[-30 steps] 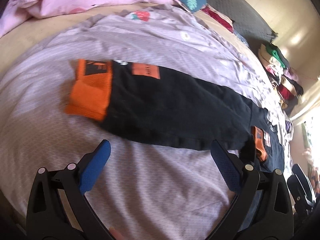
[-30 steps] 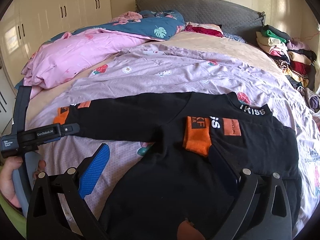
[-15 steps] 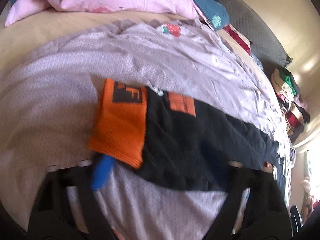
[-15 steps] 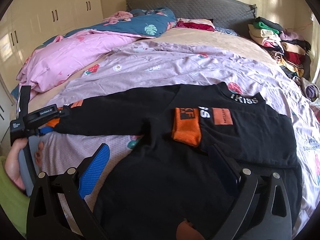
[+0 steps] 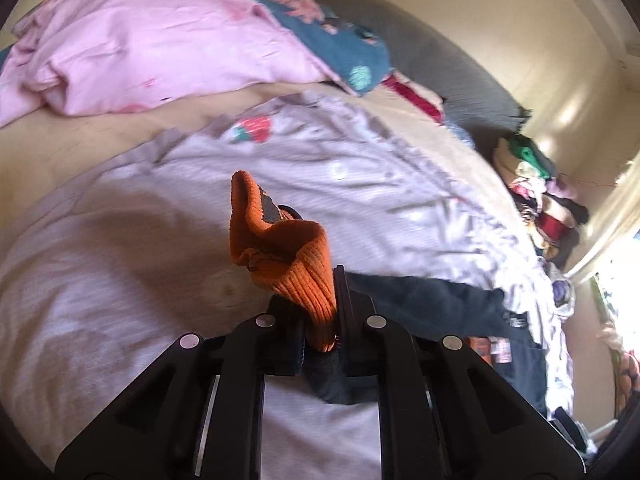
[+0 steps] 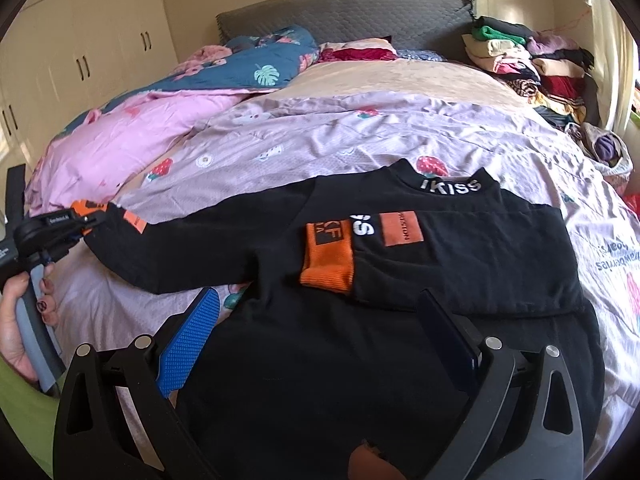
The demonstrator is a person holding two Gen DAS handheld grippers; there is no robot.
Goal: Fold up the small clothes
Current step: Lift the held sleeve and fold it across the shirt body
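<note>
Sunlight falls across a bed (image 6: 400, 76) that serves as the work surface, with a lilac printed sheet (image 6: 320, 140) spread over it. On this sheet lies the black sweatshirt (image 6: 400, 340), its body under the right gripper and its collar pointing toward the grey headboard (image 6: 352, 12).

The left gripper (image 5: 334, 308) has just changed the most. One second ago its blue pads stood wide apart above the flat sleeve; now the jaws are pressed together on the orange cuff (image 5: 288, 256) of the left sleeve (image 6: 200, 240), and the cuff stands up bunched above the sheet. So the sleeve end is already lifted a little, and black cloth trails from it down to the right.

The right gripper (image 6: 320, 340) has its jaws wide apart and holds nothing; it hovers over the chest of the sweatshirt. The other sleeve (image 6: 460, 272) already lies folded across the chest, its orange cuff near the printed patch.

I judge that the second sleeve fold is now starting. The next move probably needs to carry the cuff over the body. One risk is that the whole garment drags sideways.

Further out are pink bedding (image 6: 132, 140) and a pile of clothes (image 6: 532, 64).
</note>
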